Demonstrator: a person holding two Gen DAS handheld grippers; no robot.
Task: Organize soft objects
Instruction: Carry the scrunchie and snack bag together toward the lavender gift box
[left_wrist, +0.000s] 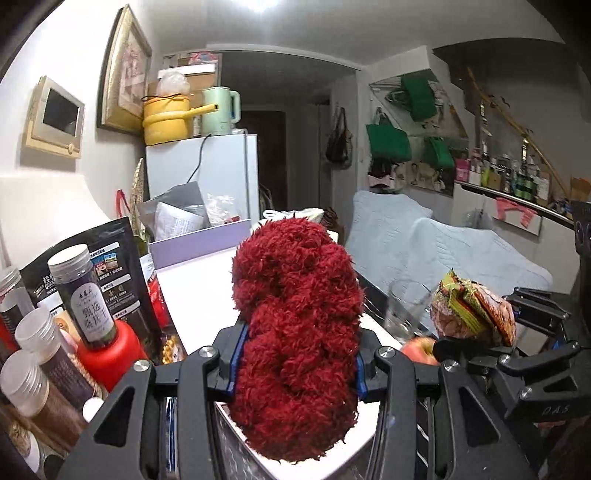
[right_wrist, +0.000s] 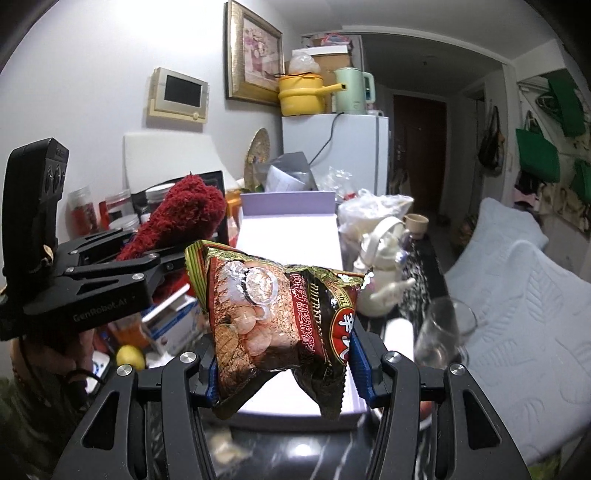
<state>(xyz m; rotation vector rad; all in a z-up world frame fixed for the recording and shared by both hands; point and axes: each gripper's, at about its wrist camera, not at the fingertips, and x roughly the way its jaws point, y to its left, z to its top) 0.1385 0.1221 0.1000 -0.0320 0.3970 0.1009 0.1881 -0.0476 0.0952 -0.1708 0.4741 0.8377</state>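
My left gripper (left_wrist: 295, 373) is shut on a fuzzy dark red sock-like cloth (left_wrist: 295, 332) and holds it upright above the white lid of a lavender box (left_wrist: 199, 280). The cloth also shows in the right wrist view (right_wrist: 181, 218), left of centre, with the left gripper (right_wrist: 162, 262) beneath it. My right gripper (right_wrist: 282, 365) is shut on a crinkly snack bag (right_wrist: 273, 314) printed with shrimp crackers, held above the near end of the white box lid (right_wrist: 291, 240). The bag also shows in the left wrist view (left_wrist: 472, 310) at the right.
Jars and a red-lidded bottle (left_wrist: 92, 306) crowd the left. A drinking glass (right_wrist: 443, 328), a white teapot (right_wrist: 384, 273), an apple (left_wrist: 421, 350) and a lemon (right_wrist: 130, 357) sit on the dark counter. A fridge (right_wrist: 347, 155) stands behind; a blue-covered sofa (right_wrist: 517, 295) is right.
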